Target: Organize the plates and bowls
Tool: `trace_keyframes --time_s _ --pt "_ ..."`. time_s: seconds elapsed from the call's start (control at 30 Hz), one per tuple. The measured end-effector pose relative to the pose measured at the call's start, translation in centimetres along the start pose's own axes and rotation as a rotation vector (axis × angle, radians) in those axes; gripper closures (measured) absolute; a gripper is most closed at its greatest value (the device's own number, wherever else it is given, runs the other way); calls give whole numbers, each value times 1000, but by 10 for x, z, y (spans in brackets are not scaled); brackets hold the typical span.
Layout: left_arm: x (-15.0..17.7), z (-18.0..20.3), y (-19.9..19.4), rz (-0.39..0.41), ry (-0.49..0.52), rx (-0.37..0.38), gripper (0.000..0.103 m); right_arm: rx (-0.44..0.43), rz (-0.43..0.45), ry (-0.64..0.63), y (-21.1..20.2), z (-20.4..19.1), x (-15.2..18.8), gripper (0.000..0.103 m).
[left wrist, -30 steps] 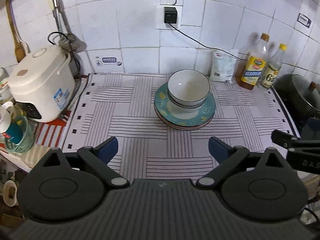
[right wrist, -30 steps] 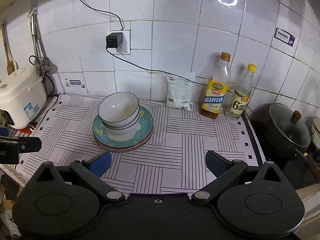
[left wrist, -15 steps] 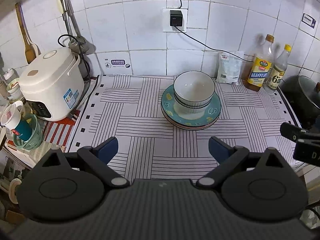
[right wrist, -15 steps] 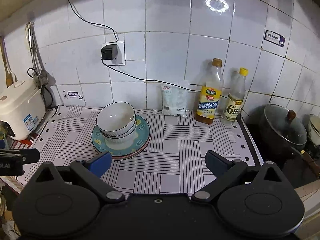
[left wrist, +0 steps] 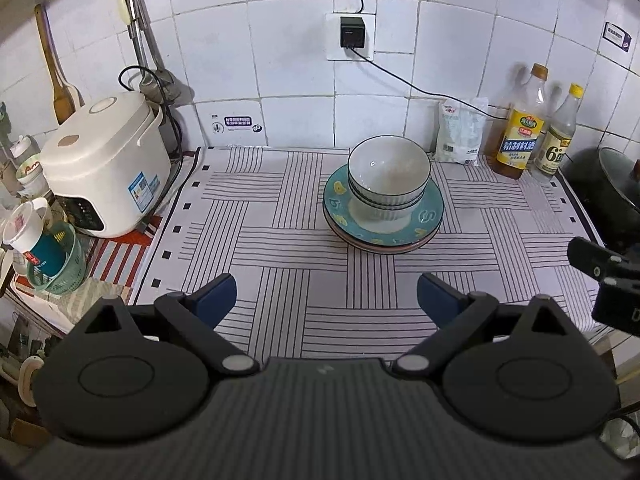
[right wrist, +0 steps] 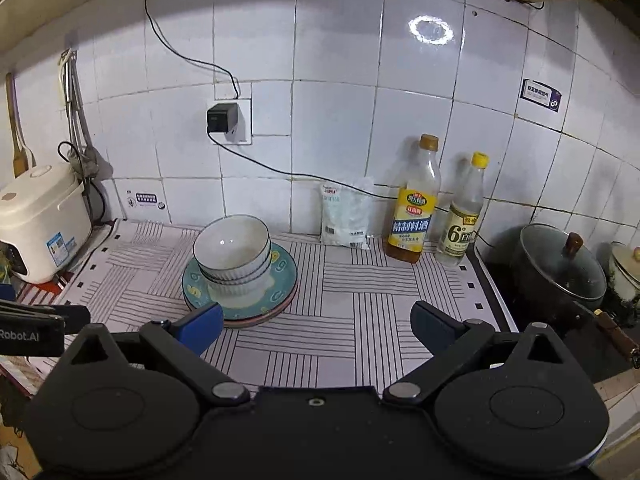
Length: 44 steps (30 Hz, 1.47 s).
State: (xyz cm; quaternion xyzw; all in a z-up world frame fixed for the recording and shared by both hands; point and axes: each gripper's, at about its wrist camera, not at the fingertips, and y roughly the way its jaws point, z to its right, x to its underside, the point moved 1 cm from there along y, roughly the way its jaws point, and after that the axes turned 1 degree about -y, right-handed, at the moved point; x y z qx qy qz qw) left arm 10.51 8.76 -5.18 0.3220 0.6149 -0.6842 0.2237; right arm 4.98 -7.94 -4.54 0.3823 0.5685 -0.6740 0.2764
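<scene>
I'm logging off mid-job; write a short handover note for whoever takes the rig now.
Left gripper: open, empty, held over the mat, short of the stack.
Right gripper: open, empty, held near the mat's front edge.
Bowls sit nested on the plates, one stack mid-mat; the bottles stand behind to the right.
Done: stacking looks complete.
Left: apparently nothing, unless the stack belongs elsewhere.

Bowls (left wrist: 387, 176) on plates (left wrist: 428, 216); bottles (left wrist: 520, 136) right

The bowls (left wrist: 389, 178) hide the plates' (left wrist: 430, 210) middle; how many plates are stacked is unclear. The pot (left wrist: 612, 196) is cut off at the left view's edge.
</scene>
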Motion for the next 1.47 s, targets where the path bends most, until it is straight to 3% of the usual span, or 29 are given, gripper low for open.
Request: trace_keyframes --time_s 0.47,1.47 --pt "11 -2 -10 56 -8 -33 5 1 -33 8 -2 -1 9 1" --pt "15 1 -18 77 -18 -36 5 -5 -57 12 -1 4 15 1"
